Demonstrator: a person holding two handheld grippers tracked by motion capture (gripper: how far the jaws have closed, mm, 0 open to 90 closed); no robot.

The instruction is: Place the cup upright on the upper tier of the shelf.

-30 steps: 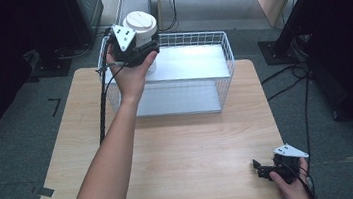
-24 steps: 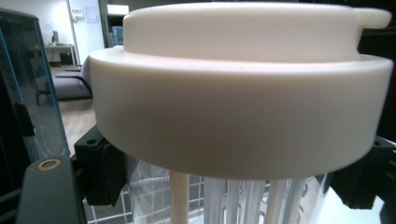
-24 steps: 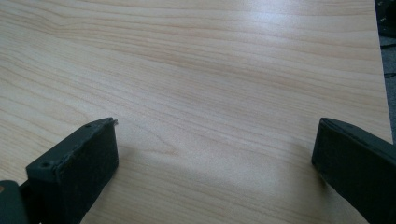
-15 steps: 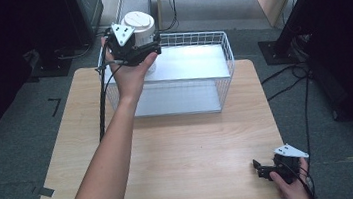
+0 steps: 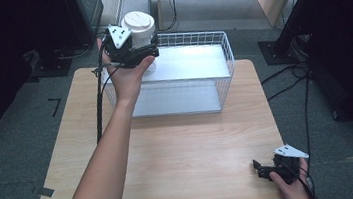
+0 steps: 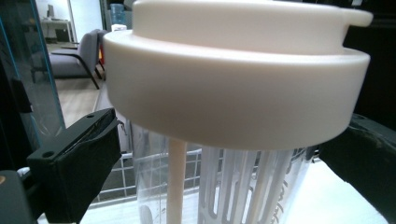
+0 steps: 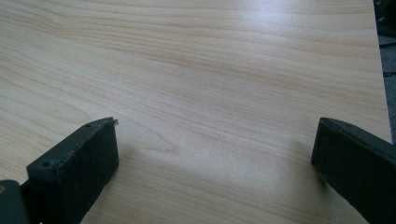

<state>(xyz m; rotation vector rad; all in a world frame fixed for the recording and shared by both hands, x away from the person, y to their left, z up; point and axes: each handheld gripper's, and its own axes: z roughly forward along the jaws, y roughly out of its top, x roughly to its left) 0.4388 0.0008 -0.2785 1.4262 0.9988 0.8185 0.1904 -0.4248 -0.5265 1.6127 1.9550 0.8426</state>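
Observation:
A clear plastic container with a wide white lid [image 5: 138, 22] stands at the back left corner of the white wire basket [image 5: 225, 53]. My left gripper [image 5: 146, 52] reaches around it from the near side. In the left gripper view the container [image 6: 233, 93] sits between the black jaws, with a thin gap on each side. The jaws have just been opening, and the left gripper [image 6: 219, 154] is open around the container. My right gripper [image 5: 259, 168] rests low at the table's near right corner, open, with bare wood between its jaws [image 7: 215, 158].
The light wooden table [image 5: 190, 148] has bare room in front of the basket. A black cable [image 5: 99, 108] hangs from the left gripper down the table's left side. Dark stands and cables [image 5: 287, 74] lie on the floor to the right.

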